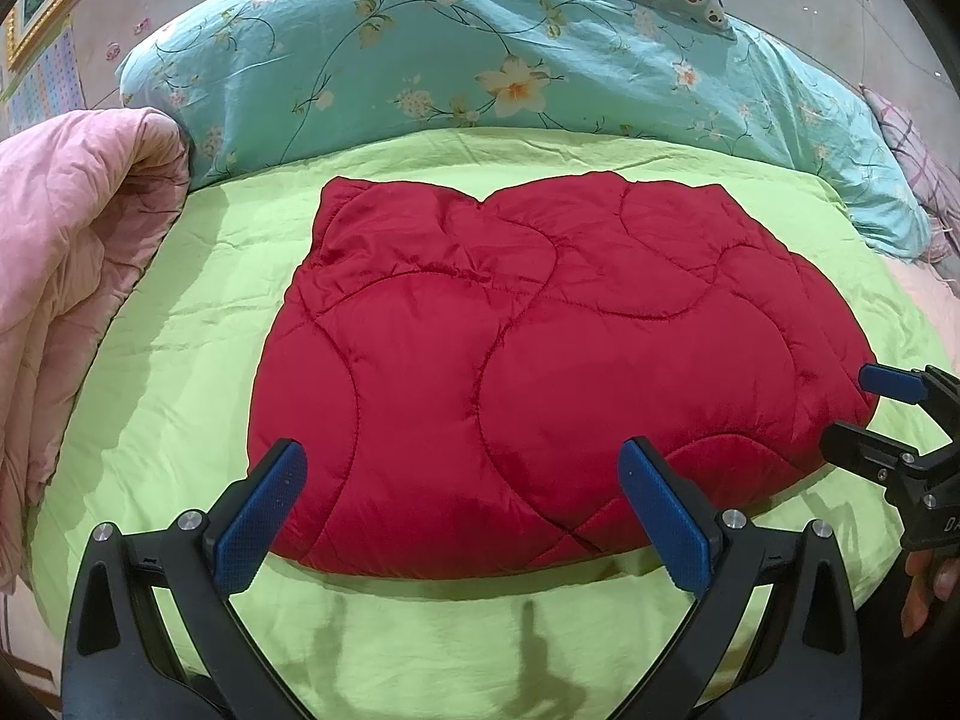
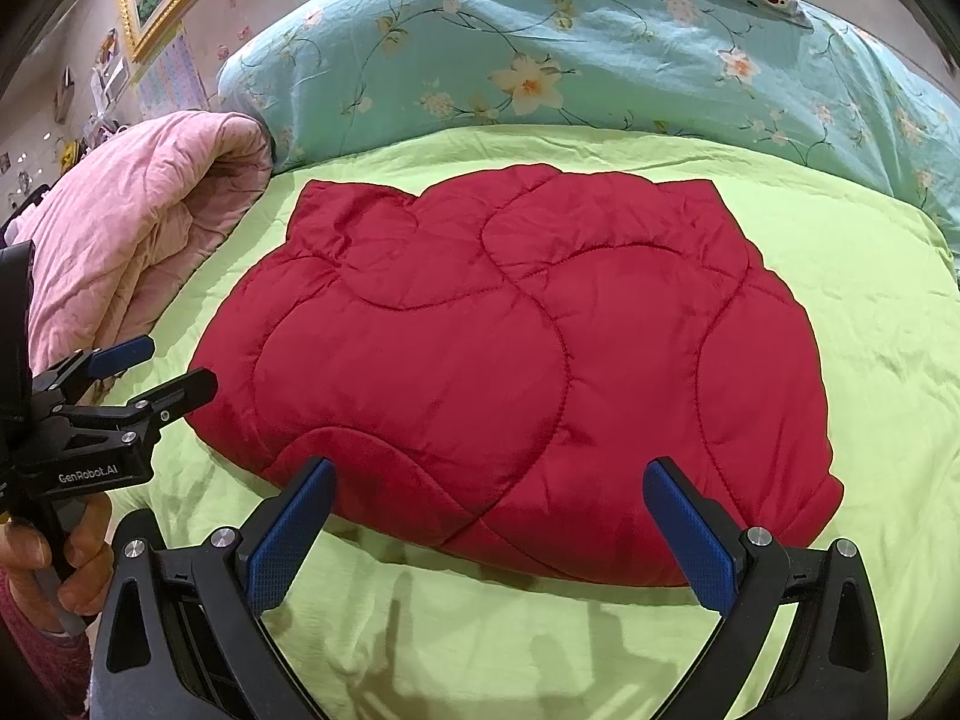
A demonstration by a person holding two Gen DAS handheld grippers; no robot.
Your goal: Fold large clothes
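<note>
Left tool [image 1: 462, 510]: we held it with its jaws spread wide and nothing between them, hovering over the near edge of the garment, toward its left side.
Right tool [image 2: 489, 525]: we held it just as wide apart and empty, over the near edge toward the right side; in the left wrist view it showed at the garment's right flank.
Bed [image 1: 180, 360]: its green sheet carried the work, with a floral teal quilt [image 1: 480, 60] heaped along the far side and a pink comforter [image 1: 72, 228] bundled at the left.
Red quilted garment [image 1: 540, 360]: it lay in the middle of the green sheet as a compact padded block, layers stacked at the right edge, touched by neither tool.
Step in hand: we judged the folding nearly done, both tools released and standing off.
Next move: if another fold was wanted, it called for both tools to close on the near edge and carry it toward the far edge.
</note>
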